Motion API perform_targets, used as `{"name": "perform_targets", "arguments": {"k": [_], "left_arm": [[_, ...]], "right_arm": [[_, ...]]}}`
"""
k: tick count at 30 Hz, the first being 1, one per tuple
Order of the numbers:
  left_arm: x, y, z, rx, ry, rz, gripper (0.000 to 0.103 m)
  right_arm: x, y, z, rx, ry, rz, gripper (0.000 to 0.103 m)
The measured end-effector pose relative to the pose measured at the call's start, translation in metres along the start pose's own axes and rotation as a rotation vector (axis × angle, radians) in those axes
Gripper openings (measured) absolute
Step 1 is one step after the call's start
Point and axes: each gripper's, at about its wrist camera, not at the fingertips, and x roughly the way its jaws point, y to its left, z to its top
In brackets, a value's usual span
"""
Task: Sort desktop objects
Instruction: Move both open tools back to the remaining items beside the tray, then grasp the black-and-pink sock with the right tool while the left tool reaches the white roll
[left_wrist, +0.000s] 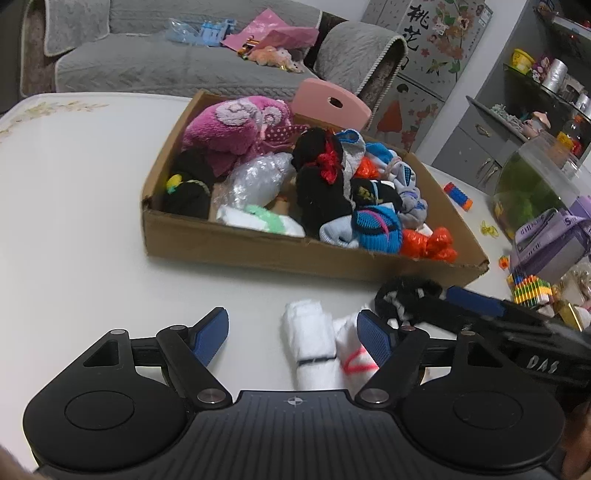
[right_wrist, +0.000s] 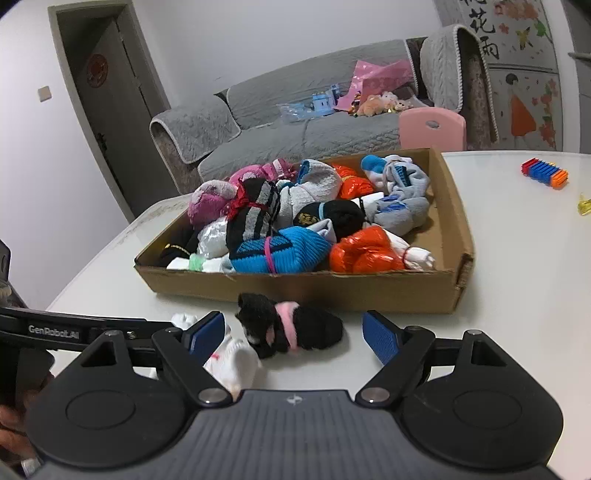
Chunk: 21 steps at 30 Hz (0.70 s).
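Left wrist view: I see left gripper (left_wrist: 293, 334) spread wide, nothing pinched; two white sock rolls (left_wrist: 314, 347) lie between its fingers, near table's (left_wrist: 74, 192) front edge.

Right wrist view: right gripper (right_wrist: 293, 332) spread, empty (black sock bundle (right_wrist: 291, 326) between fingers, untouched), just before cardboard box (right_wrist: 332, 290).

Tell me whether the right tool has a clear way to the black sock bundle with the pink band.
Probably yes. The black sock bundle lies on the table just ahead of the open right tool, nothing between; a white bundle sits close beside it.
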Motion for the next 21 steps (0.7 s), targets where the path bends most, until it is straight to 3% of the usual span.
{"name": "perform_targets", "arguments": {"k": [9,12,16,21], "left_arm": [[0.015,-0.002,0.008,-0.002,0.008,0.003,0.080],[0.013,-0.003,0.005,0.022,0.004,0.013,0.080],[0.008,0.000,0.000,0.047,-0.001,0.040,0.082],[-0.003,0.008,-0.006,0.057,0.000,0.059,0.082]], "right_arm": [[0.020,0.005,-0.005,0.005,0.023,-0.061,0.079],[0.023,0.007,-0.004,-0.021,0.024,-0.084,0.076],[0.021,0.009,-0.007,-0.057,0.029,-0.115,0.063],[0.018,0.005,-0.006,-0.049,0.018,-0.128,0.061]]}}
